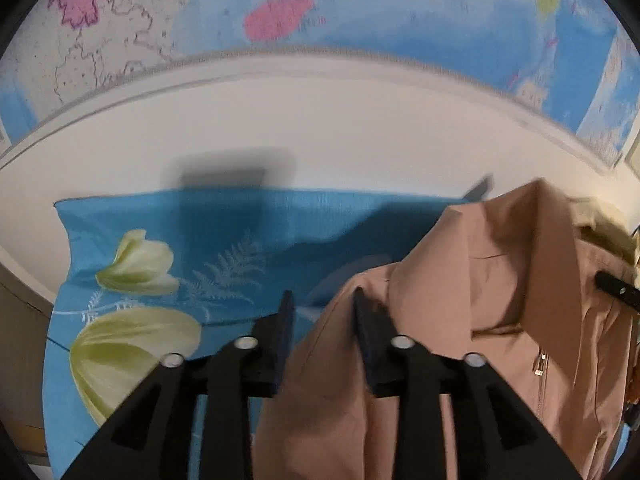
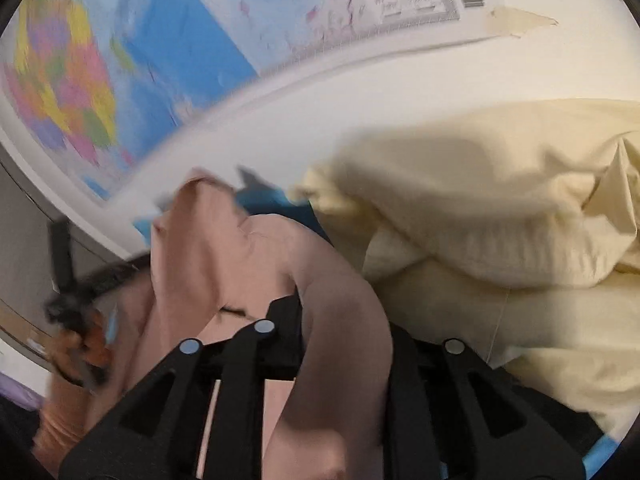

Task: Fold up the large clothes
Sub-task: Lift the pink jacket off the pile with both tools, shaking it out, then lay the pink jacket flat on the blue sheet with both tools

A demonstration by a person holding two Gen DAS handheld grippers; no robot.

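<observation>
Both grippers, left (image 1: 323, 312) and right (image 2: 340, 320), are standing part-open with folds of the brown jacket (image 1: 460, 300) lying slack between them on the blue sheet (image 1: 224, 232), risking a bunched fold.

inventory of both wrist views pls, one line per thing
jacket: one, dusty pink, with collar and zip, lying on the sheet and draped across both tools
sheet: one, blue with pale flower print, spread under the jacket
pillows: cream, apparently two stacked, right of the jacket
wall map: one, blue seas and coloured countries, taped to the white wall behind
left tool: one, black, jaws apart at the jacket's edge
right tool: one, black, jacket fold over its right finger
</observation>
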